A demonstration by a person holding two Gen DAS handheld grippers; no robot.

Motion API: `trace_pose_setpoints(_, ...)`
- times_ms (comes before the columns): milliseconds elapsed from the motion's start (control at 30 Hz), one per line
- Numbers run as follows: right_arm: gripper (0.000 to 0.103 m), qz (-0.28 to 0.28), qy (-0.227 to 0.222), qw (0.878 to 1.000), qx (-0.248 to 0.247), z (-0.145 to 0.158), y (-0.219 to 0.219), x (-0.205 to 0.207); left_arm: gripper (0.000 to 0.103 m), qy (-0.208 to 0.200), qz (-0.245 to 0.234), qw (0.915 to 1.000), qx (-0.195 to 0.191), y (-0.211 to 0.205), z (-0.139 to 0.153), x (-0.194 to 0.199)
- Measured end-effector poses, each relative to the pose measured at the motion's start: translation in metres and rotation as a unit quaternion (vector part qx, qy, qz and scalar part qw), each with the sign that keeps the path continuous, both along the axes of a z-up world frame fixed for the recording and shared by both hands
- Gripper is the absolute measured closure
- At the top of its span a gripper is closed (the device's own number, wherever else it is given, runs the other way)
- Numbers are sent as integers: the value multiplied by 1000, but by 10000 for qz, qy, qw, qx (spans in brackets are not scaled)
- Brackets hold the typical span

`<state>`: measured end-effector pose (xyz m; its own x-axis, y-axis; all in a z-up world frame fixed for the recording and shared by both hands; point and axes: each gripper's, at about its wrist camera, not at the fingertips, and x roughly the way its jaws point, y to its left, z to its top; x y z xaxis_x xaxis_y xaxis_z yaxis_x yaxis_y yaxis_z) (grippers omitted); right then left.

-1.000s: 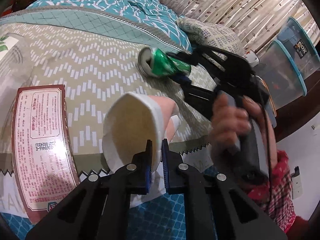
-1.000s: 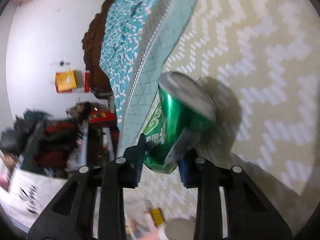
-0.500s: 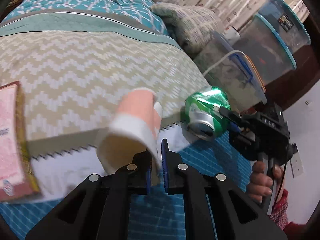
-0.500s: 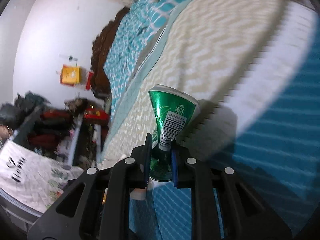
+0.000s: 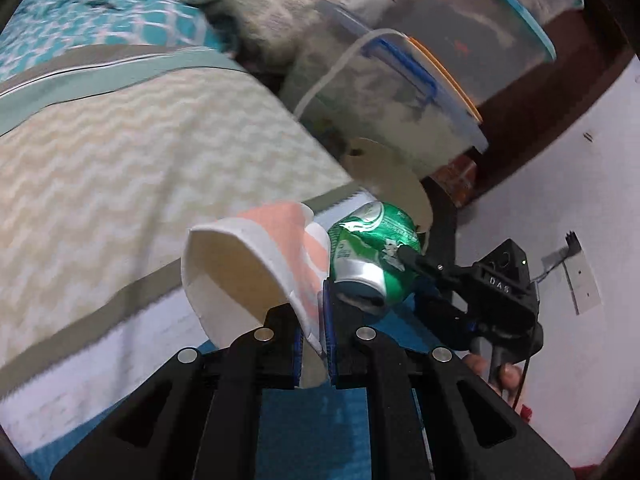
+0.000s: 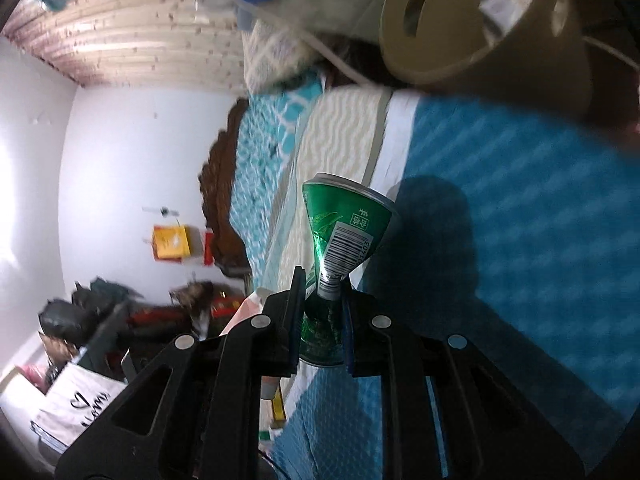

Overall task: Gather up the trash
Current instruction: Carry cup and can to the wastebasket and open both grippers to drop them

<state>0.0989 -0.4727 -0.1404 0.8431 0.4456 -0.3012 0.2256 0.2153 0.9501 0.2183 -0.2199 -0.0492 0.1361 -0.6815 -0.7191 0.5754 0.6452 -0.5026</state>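
Observation:
My left gripper is shut on the rim of a white and pink paper cup, which lies tilted with its mouth toward the camera. Just right of it a crushed green can is pinched in my right gripper, with a hand below. In the right wrist view the right gripper squeezes the green can at its dented waist. A beige waste bin with paper inside stands beyond the bed's corner, also seen as a tan rim behind the can.
The bed carries a zigzag-patterned cover over a blue sheet. Clear storage boxes with blue clips are stacked past the bed corner, beside a pillow. A white wall is at right; clutter lies on the far floor.
Both grippers swept off the bed toward its corner, carrying cup and can. The right jaws closed further and crushed the can. The red-bordered paper passed out of view; the bin came in.

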Motion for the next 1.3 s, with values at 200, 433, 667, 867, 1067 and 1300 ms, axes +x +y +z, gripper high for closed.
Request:
trace_pose_setpoints(200,85,-584,-126,9979,-235,6,-69,-20,95,54,-661,9977,158,-102,4,15)
trace_pose_setpoints(433,85,-1087,-55,9935,-348,2,-135,-13,95,-236,-1150,9926,307,-205,12,33)
trace_pose_setpoints(667,82,-1241,308,9897,-651,-7,-170,21,88,-249,-1138,9908,694,-275,-14,68)
trace_pose_setpoints(867,43,-1440,406,9875,-498,-18,-180,25,49,-340,-1037,9909,784,-274,-21,74)
trace_pose_setpoints(1067,34,-1524,252,9870,-440,-14,-162,6,48,-514,-920,9923,652,-239,-6,64)
trace_pose_setpoints(1300,34,-1191,195,9923,-279,-11,-111,-7,46,-1142,-460,9886,868,-167,7,23)
